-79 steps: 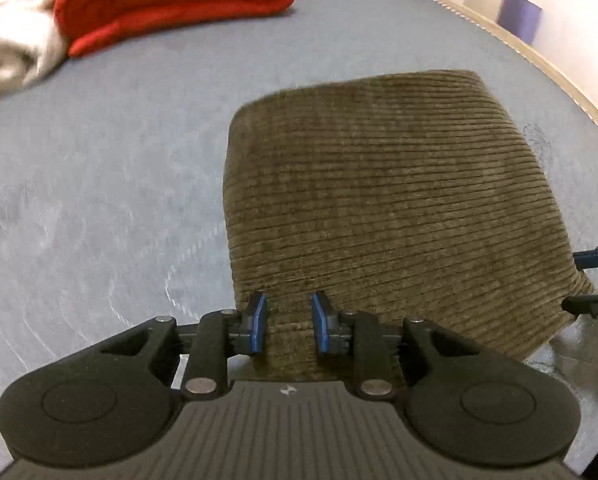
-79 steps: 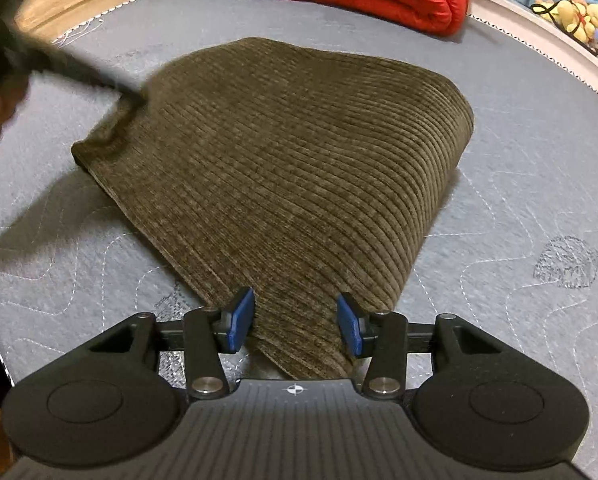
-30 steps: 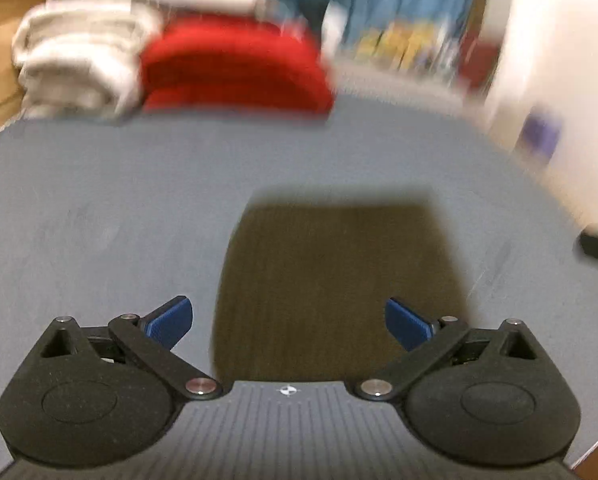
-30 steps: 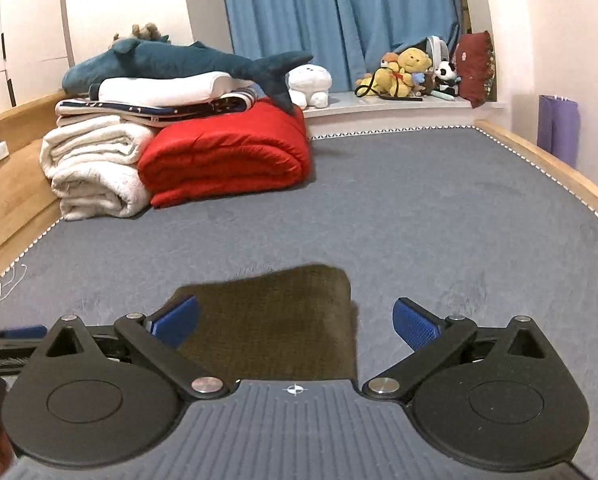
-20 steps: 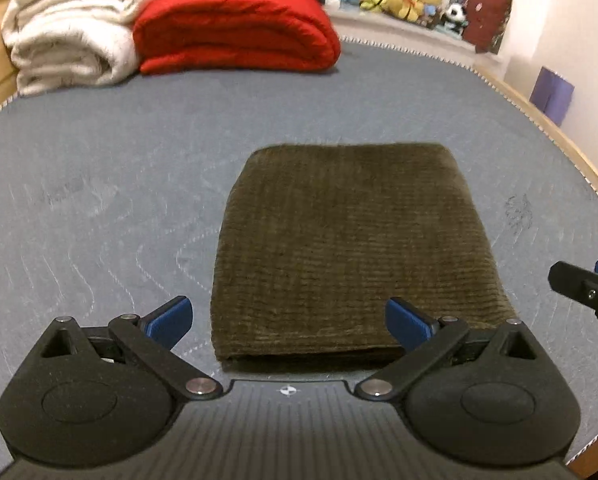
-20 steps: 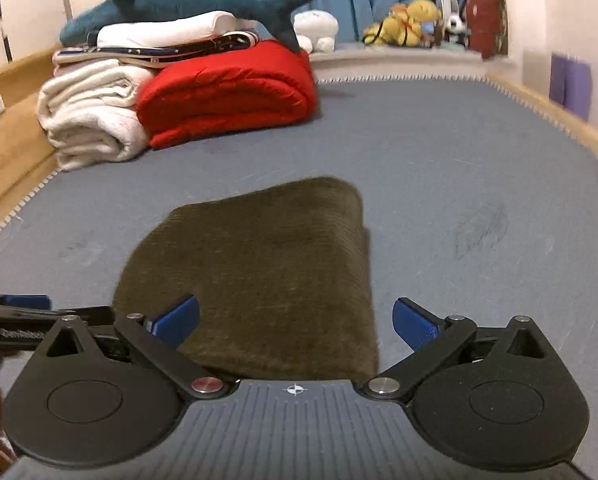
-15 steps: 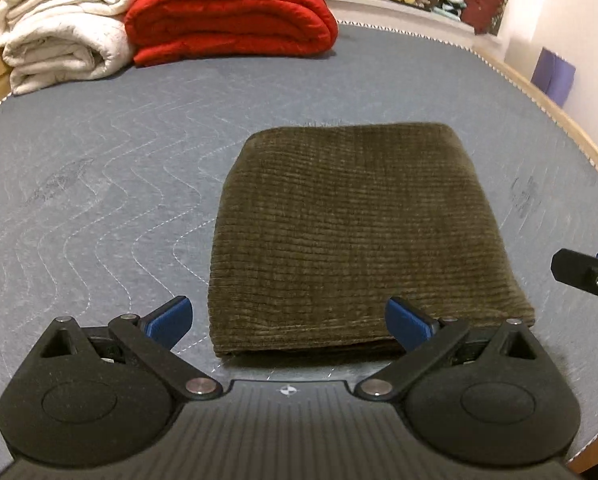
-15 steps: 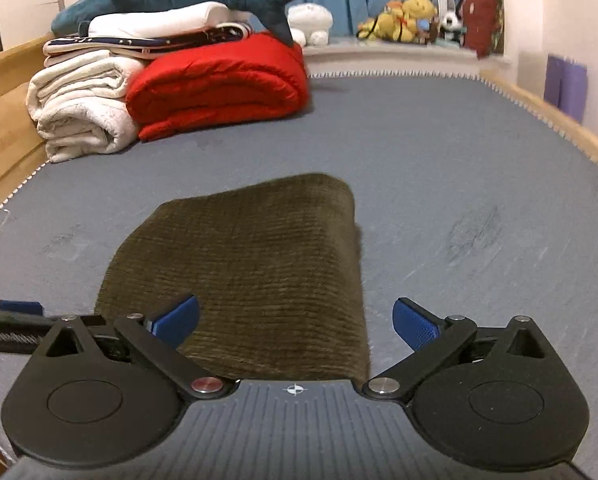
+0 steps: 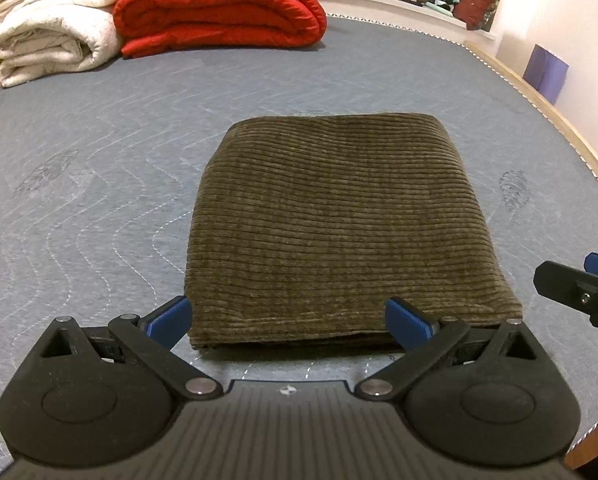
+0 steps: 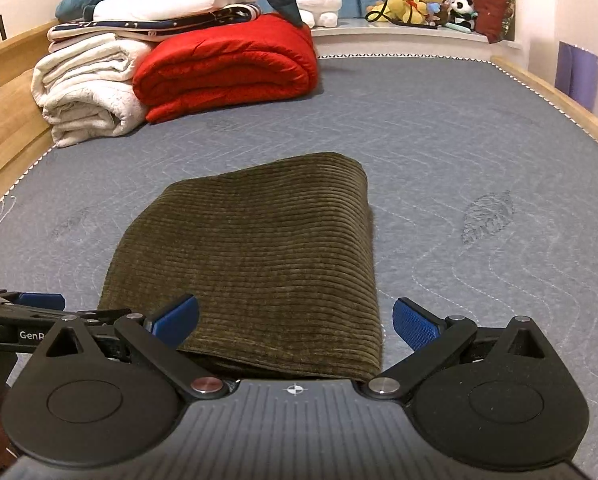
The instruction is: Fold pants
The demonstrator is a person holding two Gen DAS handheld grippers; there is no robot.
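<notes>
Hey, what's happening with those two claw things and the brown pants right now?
Left gripper open, empty. Right gripper open, empty. Pants folded into a flat rectangle on the mattress. Nothing in the way.

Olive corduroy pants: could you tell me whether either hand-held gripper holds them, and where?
Neither: the left hand-held gripper and right hand-held gripper are open above the folded olive corduroy pants.
</notes>
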